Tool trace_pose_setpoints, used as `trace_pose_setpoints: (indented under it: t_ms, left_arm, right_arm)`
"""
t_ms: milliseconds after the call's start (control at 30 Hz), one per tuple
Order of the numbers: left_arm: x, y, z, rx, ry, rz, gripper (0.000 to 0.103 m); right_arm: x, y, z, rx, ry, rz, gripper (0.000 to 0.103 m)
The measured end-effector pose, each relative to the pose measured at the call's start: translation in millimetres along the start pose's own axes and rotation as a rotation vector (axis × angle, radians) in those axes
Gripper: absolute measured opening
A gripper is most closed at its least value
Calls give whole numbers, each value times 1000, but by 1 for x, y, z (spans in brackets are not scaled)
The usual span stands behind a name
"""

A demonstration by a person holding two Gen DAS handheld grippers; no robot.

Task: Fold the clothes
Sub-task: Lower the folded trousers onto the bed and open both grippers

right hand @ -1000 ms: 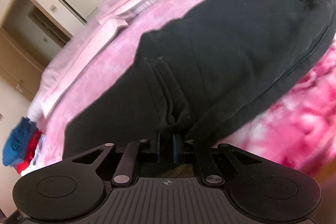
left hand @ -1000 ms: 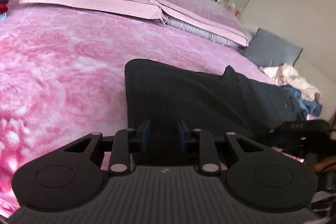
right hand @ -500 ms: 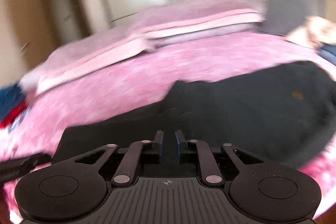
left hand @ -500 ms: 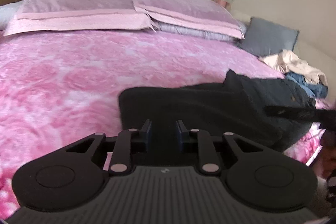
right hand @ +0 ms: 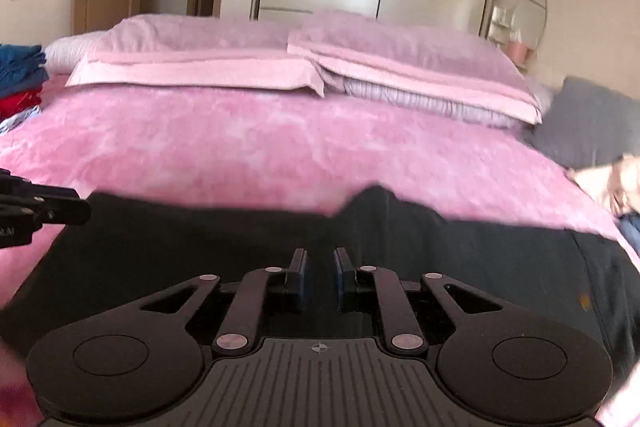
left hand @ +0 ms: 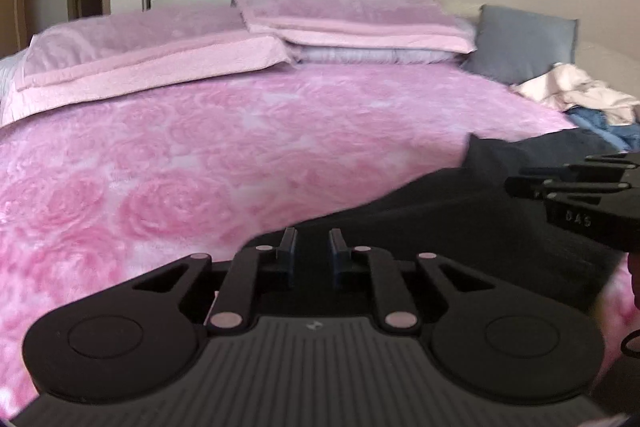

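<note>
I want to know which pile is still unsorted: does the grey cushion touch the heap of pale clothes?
Touching. In the left wrist view the pale clothes lie against the lower right edge of the grey cushion, no pink bedspread between them.

The garment [right hand: 280,247] is spread on the bed [right hand: 280,147], before the pillows [right hand: 360,59]; a cushion [right hand: 588,123] is positioned at the right.

Left gripper [left hand: 311,251] angles downward, jaws closing with a narrow gap. Right gripper [right hand: 320,277] angles downward too, jaws slightly apart. Both sit side by side.
</note>
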State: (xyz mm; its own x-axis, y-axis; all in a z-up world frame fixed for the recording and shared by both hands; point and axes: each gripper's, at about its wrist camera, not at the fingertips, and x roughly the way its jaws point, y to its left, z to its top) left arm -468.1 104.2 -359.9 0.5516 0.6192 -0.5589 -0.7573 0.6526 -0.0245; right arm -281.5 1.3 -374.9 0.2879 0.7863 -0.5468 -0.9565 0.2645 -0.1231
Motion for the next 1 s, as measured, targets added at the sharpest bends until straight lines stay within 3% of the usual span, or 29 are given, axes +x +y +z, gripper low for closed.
trace_pose_setpoints:
  t_ms: [100,267,433,533,633,667,700,800,933,1000]
  left_arm:
    - [25,1,-7,19,23,-1,13]
    - [21,-4,-15,26,10,20,13]
    - [-32,-10,-20,-9,-17,6,11]
    - [-62,-27,-36,-4,8,-2,11]
    - [-70,-45,-62,-7,59,28,12]
    - [-69,-48,-68,-17,57,52,12]
    - [-70,-50,-68,-34,54,69,12]
    - [-77,-53,-57,-80,60,97,11]
    - [-85,-66,-53,-94,86,108,12]
    - [-84,-74,-57,-93,95,148,12]
  right_arm:
    - [42,-2,-2,-9,52,-3,13]
    - [42,10,-26,-127,-14,-42,13]
    - [12,-32,-15,113,8,46,13]
    - [-35,-35,-20,126,-48,92,13]
    - [-46,-24,-47,69,48,81,13]
    - [-47,-21,-58,40,32,75,13]
    - [-48,-17,-62,8,11,62,13]
    - [-54,-15,-45,27,61,43,13]
    - [-73,-22,-47,69,17,46,13]
    - [-58,-23,-61,67,97,65,16]
